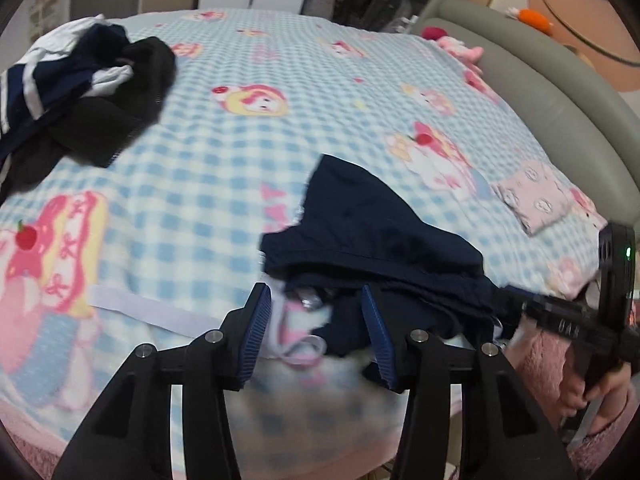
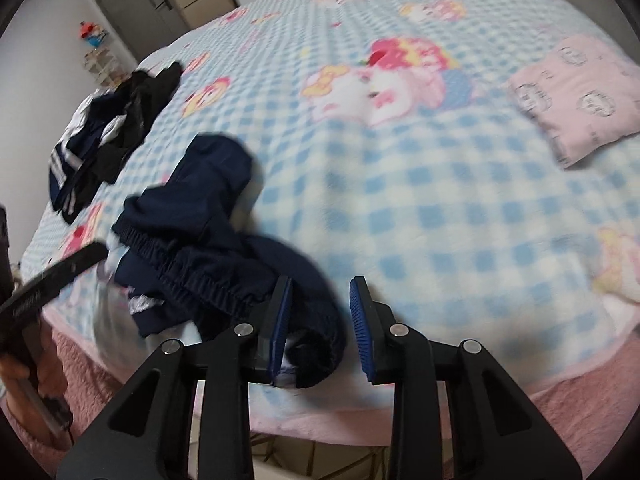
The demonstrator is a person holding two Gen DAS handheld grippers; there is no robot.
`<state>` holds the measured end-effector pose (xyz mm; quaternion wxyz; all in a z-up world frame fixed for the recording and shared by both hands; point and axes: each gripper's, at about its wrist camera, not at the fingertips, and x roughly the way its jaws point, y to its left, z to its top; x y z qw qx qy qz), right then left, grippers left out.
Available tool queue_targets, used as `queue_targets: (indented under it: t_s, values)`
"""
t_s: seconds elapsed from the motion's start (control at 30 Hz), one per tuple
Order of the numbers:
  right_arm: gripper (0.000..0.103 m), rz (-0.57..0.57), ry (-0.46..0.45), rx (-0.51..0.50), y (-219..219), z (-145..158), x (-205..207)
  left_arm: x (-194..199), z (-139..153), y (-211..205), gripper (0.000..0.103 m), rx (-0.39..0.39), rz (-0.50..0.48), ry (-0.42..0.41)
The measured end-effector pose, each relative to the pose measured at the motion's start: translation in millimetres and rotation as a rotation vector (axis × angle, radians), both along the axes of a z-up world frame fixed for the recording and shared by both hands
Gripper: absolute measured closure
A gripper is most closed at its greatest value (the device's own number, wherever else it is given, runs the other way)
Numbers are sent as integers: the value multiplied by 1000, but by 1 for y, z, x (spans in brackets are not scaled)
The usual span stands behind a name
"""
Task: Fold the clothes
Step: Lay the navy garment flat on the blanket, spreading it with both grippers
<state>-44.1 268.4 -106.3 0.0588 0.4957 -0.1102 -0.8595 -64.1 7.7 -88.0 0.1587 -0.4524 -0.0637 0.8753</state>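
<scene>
Lying crumpled at the bed's near edge, the navy shorts [image 1: 372,240] [image 2: 200,240] sit on the blue checked cartoon blanket [image 1: 224,160] [image 2: 400,200]. Long axis runs roughly from the near edge up toward the bed's middle; the elastic waistband [image 2: 192,284] is at the near end and one leg end points away.

Left claw [image 1: 316,336]: jaws apart, nothing clamped, navy fabric and a white-pink bit showing between the pads.

Right claw [image 2: 320,332]: jaws apart, nothing clamped, near edge of the shorts lying between the pads.

Pile of dark and white-striped clothes [image 1: 80,92] [image 2: 108,132] is at the far left, well apart. Folded pink patterned cloth [image 1: 532,200] [image 2: 580,100] lies to the right, near the grey headboard [image 1: 540,92].
</scene>
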Motion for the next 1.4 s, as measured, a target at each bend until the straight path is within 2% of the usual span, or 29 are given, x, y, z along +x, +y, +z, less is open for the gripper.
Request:
queue_targets:
  t_s: [0.07, 0.13, 0.27, 0.3, 0.33, 0.37, 0.47, 0.53, 0.57, 0.6, 0.63, 0.7, 0.73, 0.83, 0.9, 1.07, 1.13, 1.2, 1.23, 1.3, 1.37, 1.4]
  values:
    - [73, -41, 29, 4, 9, 8, 0, 1, -2, 5, 51, -26, -23, 8]
    - [73, -35, 22, -7, 14, 10, -2, -1, -4, 7, 50, -50, -27, 12]
    - [71, 71, -29, -68, 6, 4, -1, -13, -6, 3, 49, -95, 25, 31]
    - [66, 96, -37, -77, 1, 2, 1, -18, -5, -1, 45, -97, 52, 35]
    - [58, 114, -47, -70, -5, 0, 3, -25, -6, -5, 44, -87, 64, 25]
    - [55, 128, -58, -54, -11, -3, 5, -31, -9, -6, 42, -91, 62, 14]
    - [53, 128, -104, 61, -21, -18, 5, -44, -22, 2, 42, -142, 6, -32]
    - [53, 130, -108, 64, -20, -22, 5, -46, -29, 7, 43, -117, -29, -53]
    - [53, 141, -107, 49, -20, -22, 5, -46, -31, 8, 48, -88, -37, -61]
    - [55, 152, -105, 35, -20, -23, 5, -46, -31, 10, 64, -66, -44, -63]
    - [67, 163, -104, 20, -20, -23, 5, -46, -29, 12, 70, -57, -47, -56]
    - [79, 165, -83, 24, -21, -16, -1, -45, -25, 16, 91, -39, -53, -42]
    - [86, 159, -66, 35, -21, -9, -6, -46, -21, 18, 92, -32, -53, -33]
    - [92, 142, -18, 68, -23, 9, -21, -56, 7, 17, 94, -30, -36, 35]
    - [94, 129, 22, 91, -25, 24, -33, -67, 37, 15, 94, -36, -19, 101]
    - [94, 72, 314, 100, -30, 142, -67, -80, 147, 2, 94, -12, 36, 337]
    - [94, 51, 420, 96, -32, 185, -76, -72, 192, -7, 94, 28, 53, 437]
    - [93, 51, 424, 77, -33, 185, -67, -58, 223, -18, 94, 78, 59, 513]
    - [92, 51, 426, 68, -33, 185, -63, -50, 231, -23, 94, 100, 62, 533]
    - [91, 51, 430, 49, -33, 186, -54, -37, 224, -31, 94, 121, 77, 517]
    - [91, 51, 435, 30, -34, 186, -46, -31, 190, -33, 94, 110, 96, 436]
    - [91, 53, 415, 23, -34, 178, -42, -31, 161, -36, 94, 102, 115, 357]
